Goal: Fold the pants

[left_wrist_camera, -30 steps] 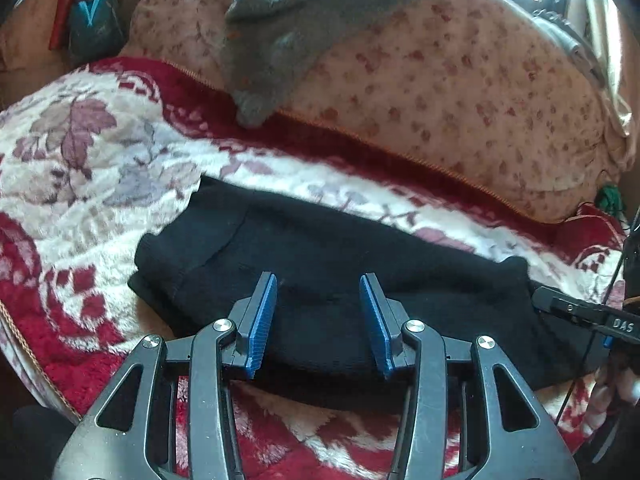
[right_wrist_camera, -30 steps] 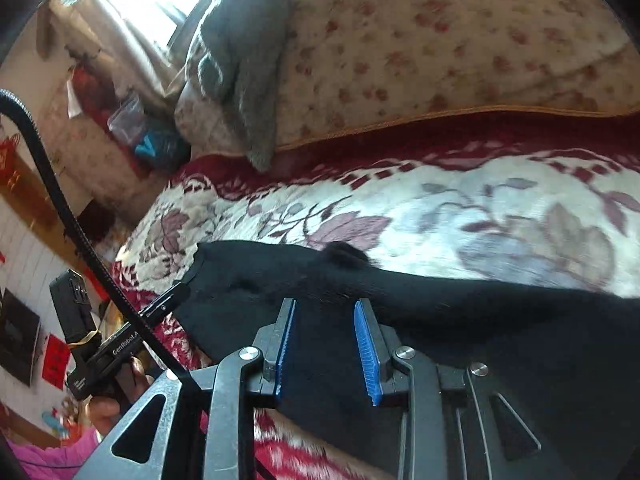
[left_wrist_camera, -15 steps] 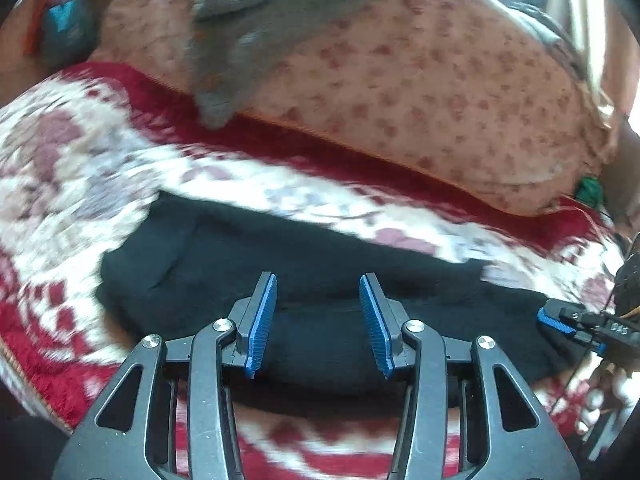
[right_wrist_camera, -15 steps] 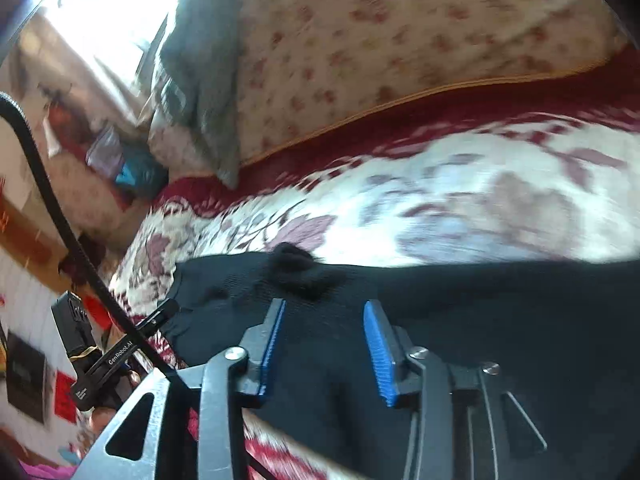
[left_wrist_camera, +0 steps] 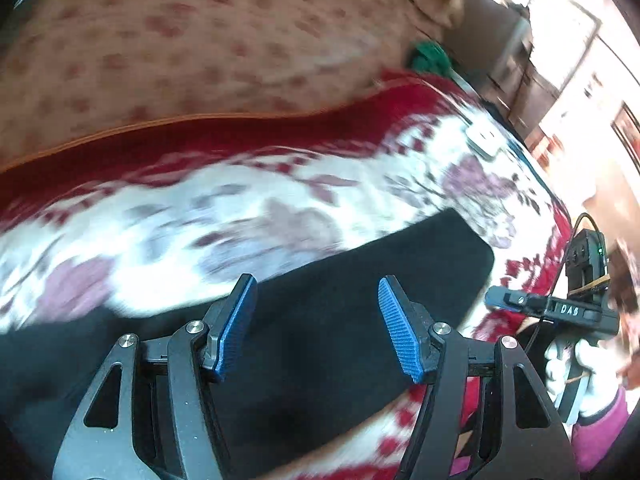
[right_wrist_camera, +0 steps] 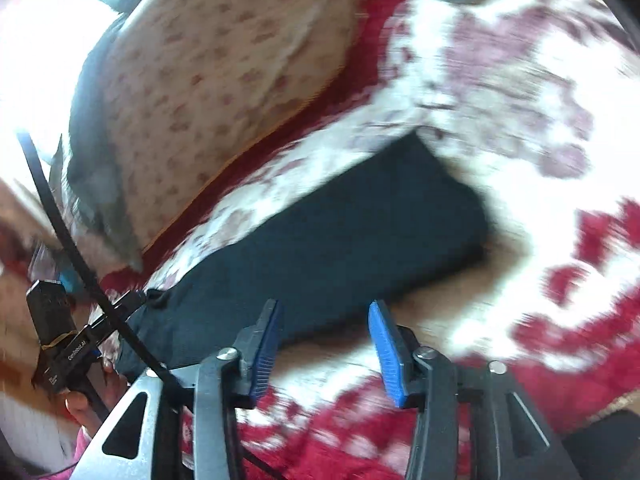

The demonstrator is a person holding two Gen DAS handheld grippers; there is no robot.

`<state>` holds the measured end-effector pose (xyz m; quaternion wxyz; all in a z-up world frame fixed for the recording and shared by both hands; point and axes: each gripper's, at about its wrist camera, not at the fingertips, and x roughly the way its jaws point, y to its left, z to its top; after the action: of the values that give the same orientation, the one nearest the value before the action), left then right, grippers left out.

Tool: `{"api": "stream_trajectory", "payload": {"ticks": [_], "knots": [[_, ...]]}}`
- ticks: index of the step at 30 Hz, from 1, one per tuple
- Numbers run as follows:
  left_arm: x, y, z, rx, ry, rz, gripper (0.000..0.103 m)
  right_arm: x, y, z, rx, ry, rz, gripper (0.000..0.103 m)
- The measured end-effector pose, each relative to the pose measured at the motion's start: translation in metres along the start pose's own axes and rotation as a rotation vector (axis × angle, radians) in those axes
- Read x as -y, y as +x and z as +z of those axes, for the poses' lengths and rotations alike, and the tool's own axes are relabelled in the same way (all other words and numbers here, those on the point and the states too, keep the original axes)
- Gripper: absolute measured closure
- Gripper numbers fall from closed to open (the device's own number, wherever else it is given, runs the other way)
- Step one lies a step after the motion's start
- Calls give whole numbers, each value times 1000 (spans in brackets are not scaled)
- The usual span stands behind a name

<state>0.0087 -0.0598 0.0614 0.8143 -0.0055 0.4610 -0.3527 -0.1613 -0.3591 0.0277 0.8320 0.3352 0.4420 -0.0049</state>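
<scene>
Motion-blurred floral blanket [left_wrist_camera: 248, 216] carries black pants [left_wrist_camera: 340, 320] cut off by the frame, under the left gripper [left_wrist_camera: 316, 328] and right gripper [right_wrist_camera: 324, 348], both just-widening jaws spread, pinching nothing.

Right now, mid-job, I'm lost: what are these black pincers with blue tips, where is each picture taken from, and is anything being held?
No robot arm here: a person holds a two-finger gripper in each hand, with a fisheye camera on each looking along its fingers. One view looks over the left gripper, the other over the right gripper. Black pants, already folded narrow, lie on a red and white floral blanket beside a floral cushion. Both grippers' jaws have just been opening; neither holds anything.
</scene>
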Motion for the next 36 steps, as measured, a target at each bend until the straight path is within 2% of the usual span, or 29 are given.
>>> {"api": "stream_trajectory", "payload": {"ticks": [2,5,8,12,13,17,20,22,28,32,34,36], "knots": [[14,22,16,-50,25,-68,40,12,-2,0,-10,52,-23,52],[33,50,36,-119,55,-163,40,28,1,4,2,140,45,52],[50,74,49,-184,86,-213,40,42,8,10,47,215,90,52],[64,94,59,-225,173,-220,40,51,11,16,126,306,158,53],[66,100,62,-240,190,-223,40,53,11,18,135,310,165,60],[67,117,70,-284,254,-245,40,67,14,24,141,345,203,74],[68,131,73,-330,281,-282,40,70,11,22,147,342,220,77],[72,141,73,-359,305,-277,40,69,12,24,156,336,237,78],[87,159,67,-426,393,-324,40,55,-3,29,232,226,374,86],[99,166,66,-437,442,-347,27,55,1,31,203,237,360,86],[104,170,66,-459,465,-345,25,66,8,29,180,304,307,86],[108,171,65,-460,506,-338,25,75,14,25,174,373,302,85]]}}
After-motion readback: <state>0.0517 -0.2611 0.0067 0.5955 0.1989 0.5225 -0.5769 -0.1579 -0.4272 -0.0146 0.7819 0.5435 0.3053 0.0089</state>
